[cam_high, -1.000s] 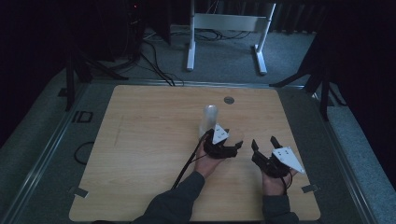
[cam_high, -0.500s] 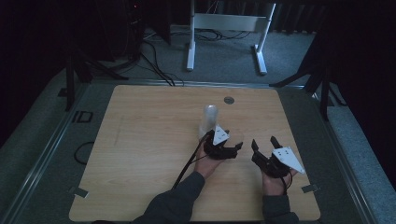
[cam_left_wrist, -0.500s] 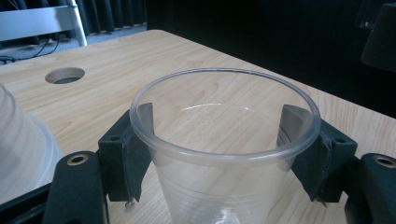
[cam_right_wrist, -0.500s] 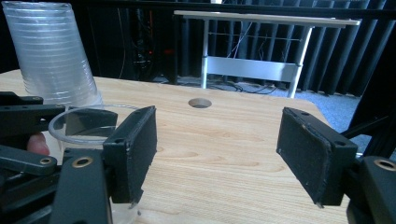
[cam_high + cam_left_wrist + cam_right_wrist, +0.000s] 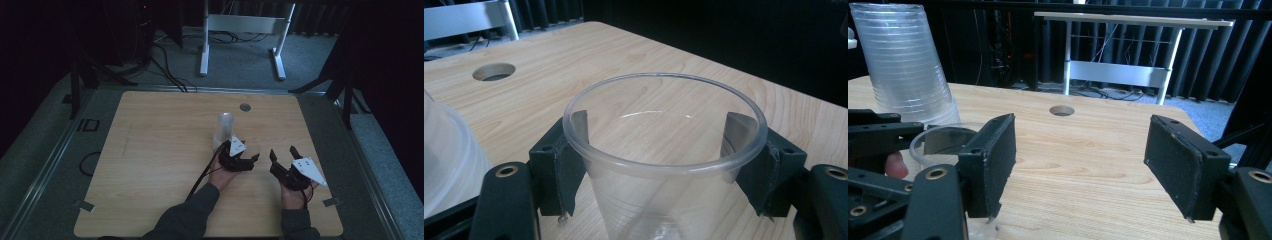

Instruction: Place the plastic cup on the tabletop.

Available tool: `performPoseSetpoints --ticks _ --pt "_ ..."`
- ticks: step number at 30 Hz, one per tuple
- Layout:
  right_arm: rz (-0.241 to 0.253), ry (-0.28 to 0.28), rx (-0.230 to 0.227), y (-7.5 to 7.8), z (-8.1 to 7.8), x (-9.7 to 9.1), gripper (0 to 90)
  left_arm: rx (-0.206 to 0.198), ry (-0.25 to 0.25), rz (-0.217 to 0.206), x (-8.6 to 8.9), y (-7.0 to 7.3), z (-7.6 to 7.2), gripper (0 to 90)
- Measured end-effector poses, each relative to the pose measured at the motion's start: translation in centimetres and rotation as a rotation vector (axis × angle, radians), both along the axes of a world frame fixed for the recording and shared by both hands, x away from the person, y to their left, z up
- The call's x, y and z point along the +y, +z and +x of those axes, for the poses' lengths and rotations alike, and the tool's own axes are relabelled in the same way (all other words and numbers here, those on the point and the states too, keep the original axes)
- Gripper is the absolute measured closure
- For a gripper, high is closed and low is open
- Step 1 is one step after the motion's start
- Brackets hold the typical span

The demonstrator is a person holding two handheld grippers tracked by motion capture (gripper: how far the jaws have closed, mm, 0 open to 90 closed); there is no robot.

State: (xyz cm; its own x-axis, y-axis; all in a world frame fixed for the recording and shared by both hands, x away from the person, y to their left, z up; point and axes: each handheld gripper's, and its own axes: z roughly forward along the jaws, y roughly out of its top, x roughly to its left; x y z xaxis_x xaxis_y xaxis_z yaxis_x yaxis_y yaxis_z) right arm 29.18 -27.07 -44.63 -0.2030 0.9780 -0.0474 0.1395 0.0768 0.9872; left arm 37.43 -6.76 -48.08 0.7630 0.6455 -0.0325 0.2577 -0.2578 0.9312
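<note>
Spreading across the middle of the high view, the wooden table [image 5: 165, 150] carries everything, with a round cable hole [image 5: 245, 107] near its far edge. Beyond that edge a white metal frame [image 5: 243, 23] stands on the grey carpet.

Next in size come the person's two forearms, entering from the bottom, each hand wrapped around a gripper.

An upside-down stack of clear cups [image 5: 223, 130] stands on the table right of centre, just past the left hand (in the right gripper view it rises tall at the upper left, ribbed with nested rims).

The left gripper [image 5: 243, 161] sits just in front of that stack, its jaws pointing toward the right edge of the table. They are clamped on a single clear cup [image 5: 664, 160], which stands upright, mouth up, just beside the stack. In the left gripper view the two pads [image 5: 574, 160] press against the cup's wall from either side just under the rim, and the wood grain shows through the plastic.

The right gripper [image 5: 283, 155] lies to the right of the left one, near it but apart, a grey three-cornered plate on top. Its jaws stand wide apart with nothing between them; the right gripper view shows bare table in the gap.
</note>
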Motion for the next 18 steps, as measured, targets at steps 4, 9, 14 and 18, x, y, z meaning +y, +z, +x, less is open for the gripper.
performPoseSetpoints --ticks 4,9,14,18 --pt "0.0 0.0 0.0 0.0 0.0 0.0 28.5 -0.007 0.0 0.004 0.0 0.0 -0.1 27.9" --pt "0.0 -0.001 0.0 0.0 0.0 0.0 28.5 -0.013 -0.002 0.013 0.1 -0.1 -0.5 26.7" --pt "0.0 -0.001 0.0 0.0 0.0 0.0 28.5 -0.013 -0.011 0.035 0.2 -0.5 -1.1 26.0" --pt "-0.001 0.0 -0.001 0.0 -0.1 0.1 28.5 0.004 -0.003 0.044 0.3 -0.7 -1.1 22.4"
